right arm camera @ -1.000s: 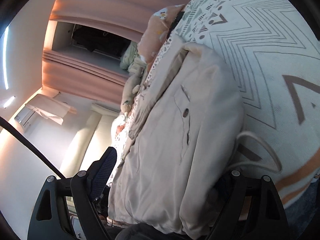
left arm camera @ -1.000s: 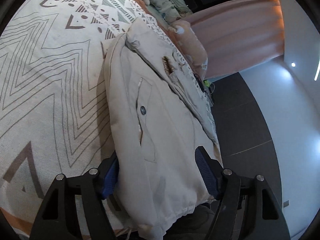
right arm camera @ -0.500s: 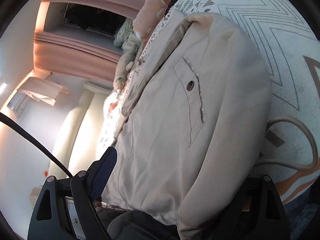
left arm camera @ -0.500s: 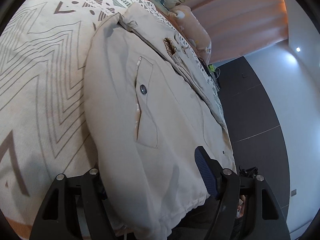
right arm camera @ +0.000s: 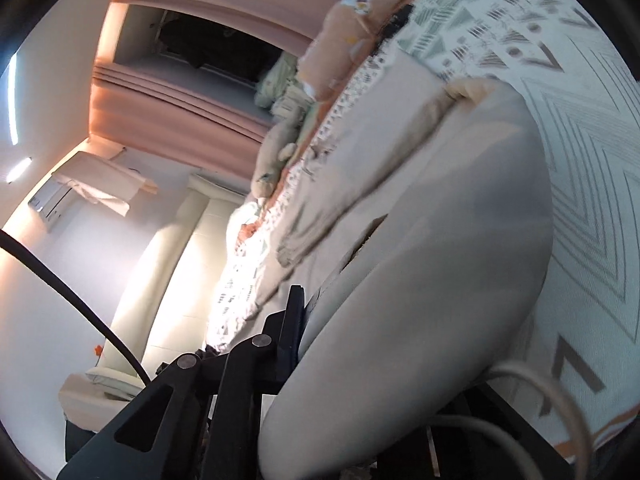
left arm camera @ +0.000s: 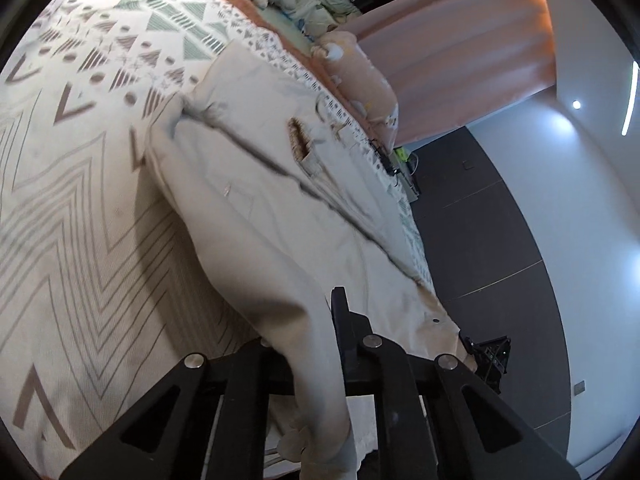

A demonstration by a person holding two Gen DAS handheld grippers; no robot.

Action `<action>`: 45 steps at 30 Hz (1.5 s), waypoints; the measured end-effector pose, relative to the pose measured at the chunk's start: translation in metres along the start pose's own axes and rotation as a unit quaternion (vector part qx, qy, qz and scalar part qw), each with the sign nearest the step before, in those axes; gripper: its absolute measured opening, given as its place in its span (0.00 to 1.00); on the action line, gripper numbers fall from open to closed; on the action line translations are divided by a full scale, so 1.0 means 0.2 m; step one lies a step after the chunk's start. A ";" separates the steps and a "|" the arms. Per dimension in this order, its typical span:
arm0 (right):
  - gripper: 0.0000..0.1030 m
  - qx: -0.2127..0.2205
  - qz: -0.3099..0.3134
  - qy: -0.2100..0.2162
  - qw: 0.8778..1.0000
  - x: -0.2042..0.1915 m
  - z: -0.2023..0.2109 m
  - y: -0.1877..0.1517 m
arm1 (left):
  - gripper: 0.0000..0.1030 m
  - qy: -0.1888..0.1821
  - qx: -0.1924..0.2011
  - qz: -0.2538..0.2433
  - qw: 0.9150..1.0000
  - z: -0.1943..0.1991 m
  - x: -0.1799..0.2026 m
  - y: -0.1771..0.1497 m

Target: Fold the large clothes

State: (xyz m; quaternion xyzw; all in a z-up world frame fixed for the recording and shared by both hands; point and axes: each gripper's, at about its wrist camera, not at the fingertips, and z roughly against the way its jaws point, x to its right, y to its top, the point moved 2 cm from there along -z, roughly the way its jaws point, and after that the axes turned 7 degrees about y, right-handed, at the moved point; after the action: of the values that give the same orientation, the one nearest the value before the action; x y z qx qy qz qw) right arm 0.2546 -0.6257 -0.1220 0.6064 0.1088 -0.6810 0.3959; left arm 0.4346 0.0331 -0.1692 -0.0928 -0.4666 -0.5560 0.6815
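Beige jacket (left arm camera: 256, 200) is laid on the patterned bedspread (left arm camera: 80, 184), along the bed's right edge in the left wrist view, collar at the far end, hem nearest the cameras. Left tool (left arm camera: 320, 344) is closing, with a bunched ridge of hem fabric seen pinched between its jaws; the cloth is drawn up off the bed toward it. Right tool (right arm camera: 316, 344) is closing too, with the other hem side (right arm camera: 400, 320) pinched; only its left jaw is visible, the right one is hidden under the fabric, which bulges large in front of the lens. Sleeves look already tucked in, since none is seen spread out on the bedspread, but that is only a judgement. Progress judged early to middle: both hem corners are gripped and raised, the bottom-to-collar fold is not yet laid. Left to do, presumably: hem carried to the far end over the collar, released, flattened. A light cord (right arm camera: 532, 400) is looped on the bed near the right tool; snag risk.
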 end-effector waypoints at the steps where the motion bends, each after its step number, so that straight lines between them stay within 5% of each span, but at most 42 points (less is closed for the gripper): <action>1: 0.10 0.005 0.004 0.007 1.000 -0.04 -0.01 0.03 | 0.11 -0.003 0.004 -0.001 1.000 0.01 0.02 0.03; 10: 0.09 0.029 0.038 0.029 0.998 -0.23 -0.01 0.23 | 0.09 -0.014 0.040 -0.010 0.999 0.05 0.19 0.33; 22: 0.09 0.060 0.090 -0.013 0.994 -0.35 -0.16 0.60 | 0.09 -0.014 0.073 -0.006 0.997 -0.04 0.35 0.85; 34: 0.09 0.076 0.109 -0.064 0.989 -0.40 -0.42 0.88 | 0.09 0.017 0.082 0.003 0.996 -0.37 0.31 1.30; 45: 0.09 0.069 0.100 -0.100 0.988 -0.28 -0.80 1.09 | 0.09 0.051 0.042 0.031 0.997 -0.82 0.08 1.52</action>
State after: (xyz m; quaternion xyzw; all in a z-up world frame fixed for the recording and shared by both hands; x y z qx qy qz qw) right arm 0.5167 -0.6474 -0.0378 0.5690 -0.0399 -0.7011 0.4279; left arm 0.7778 0.0275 -0.1283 -0.0503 -0.4508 -0.5188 0.7247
